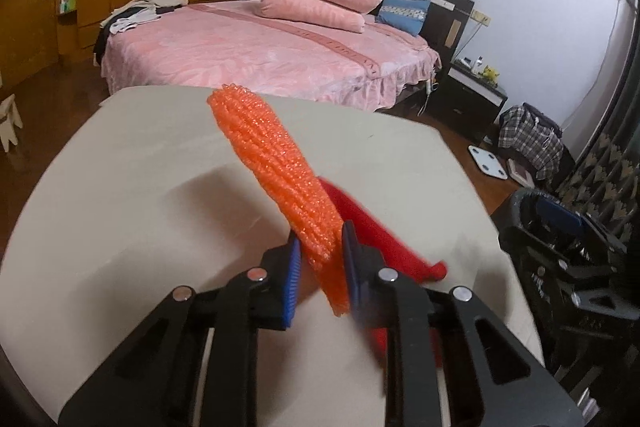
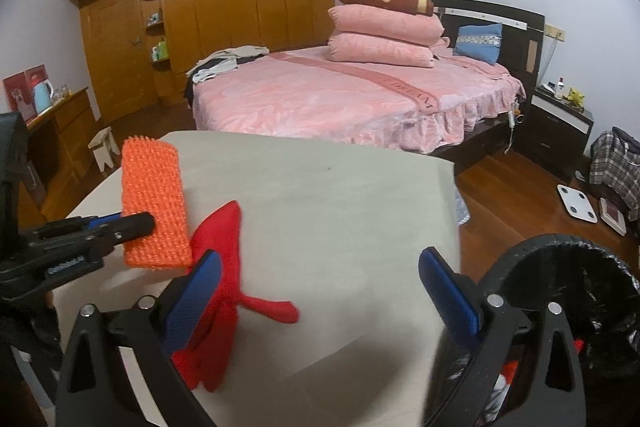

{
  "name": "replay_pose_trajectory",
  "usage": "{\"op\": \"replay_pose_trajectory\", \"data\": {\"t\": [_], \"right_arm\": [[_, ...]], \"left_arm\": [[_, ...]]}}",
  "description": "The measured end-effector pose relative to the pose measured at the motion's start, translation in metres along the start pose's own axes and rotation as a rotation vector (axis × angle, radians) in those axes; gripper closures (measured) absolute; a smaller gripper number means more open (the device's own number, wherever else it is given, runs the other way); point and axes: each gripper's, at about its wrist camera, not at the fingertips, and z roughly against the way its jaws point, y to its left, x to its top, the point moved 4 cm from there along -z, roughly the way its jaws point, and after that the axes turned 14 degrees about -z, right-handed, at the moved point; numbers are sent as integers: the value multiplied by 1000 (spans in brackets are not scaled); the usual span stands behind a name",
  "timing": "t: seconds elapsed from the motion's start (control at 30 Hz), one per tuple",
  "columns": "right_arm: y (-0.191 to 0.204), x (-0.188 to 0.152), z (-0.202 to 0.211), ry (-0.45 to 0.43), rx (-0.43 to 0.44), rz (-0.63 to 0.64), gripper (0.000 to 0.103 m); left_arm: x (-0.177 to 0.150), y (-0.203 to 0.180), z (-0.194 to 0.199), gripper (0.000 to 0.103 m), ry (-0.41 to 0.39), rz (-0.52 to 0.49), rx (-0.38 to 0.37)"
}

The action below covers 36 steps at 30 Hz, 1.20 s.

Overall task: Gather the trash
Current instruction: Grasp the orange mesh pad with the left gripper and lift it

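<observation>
An orange foam net sleeve [image 1: 276,179] stands up between the blue pads of my left gripper [image 1: 320,259], which is shut on its lower end and holds it just above the beige table [image 1: 140,187]. In the right wrist view the same orange net [image 2: 154,203] hangs at the left in the left gripper [image 2: 136,225]. A red plastic bag [image 2: 224,267] lies crumpled on the table; the red bag [image 1: 372,231] sits just behind the net. My right gripper [image 2: 320,291] is open above the table's near edge, its left pad over the bag.
A black-lined trash bin [image 2: 568,291] stands at the table's right edge, below my right finger; the bin [image 1: 560,227] also shows at the right in the left wrist view. Beyond the table is a pink bed [image 2: 340,99], a wardrobe, a nightstand and floor clutter.
</observation>
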Motion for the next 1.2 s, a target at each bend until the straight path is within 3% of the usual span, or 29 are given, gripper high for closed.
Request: {"op": "replay_pose_trajectory", "data": {"t": [0.33, 0.37, 0.43, 0.63, 0.77, 0.83, 0.87, 0.9, 0.93, 1.0, 1.2], "right_arm": [[28, -22, -12, 47, 26, 23, 6], [29, -24, -12, 50, 25, 26, 6], [32, -28, -14, 56, 22, 34, 6], [34, -31, -17, 60, 9, 42, 6], [37, -29, -17, 54, 5, 44, 6], [38, -28, -19, 53, 6, 47, 6], [39, -28, -20, 54, 6, 48, 6], [39, -28, -20, 54, 7, 48, 6], [40, -28, -21, 54, 9, 47, 6], [42, -28, -24, 57, 17, 43, 6], [52, -29, -38, 75, 36, 44, 6]], "left_arm": [[-40, 36, 8, 82, 110, 26, -1], [-43, 39, 7, 79, 115, 42, 4], [-46, 46, 6, 58, 114, 61, 16], [-49, 53, 1, 31, 113, 84, 60], [-48, 61, -9, 29, 123, 115, 94], [-48, 65, -15, 32, 126, 127, 99], [-48, 65, -17, 41, 128, 125, 98], [-49, 65, -21, 57, 135, 116, 94], [-48, 65, -22, 59, 129, 112, 92], [-46, 65, -21, 78, 119, 111, 64], [-44, 68, -15, 81, 97, 80, 104]]}}
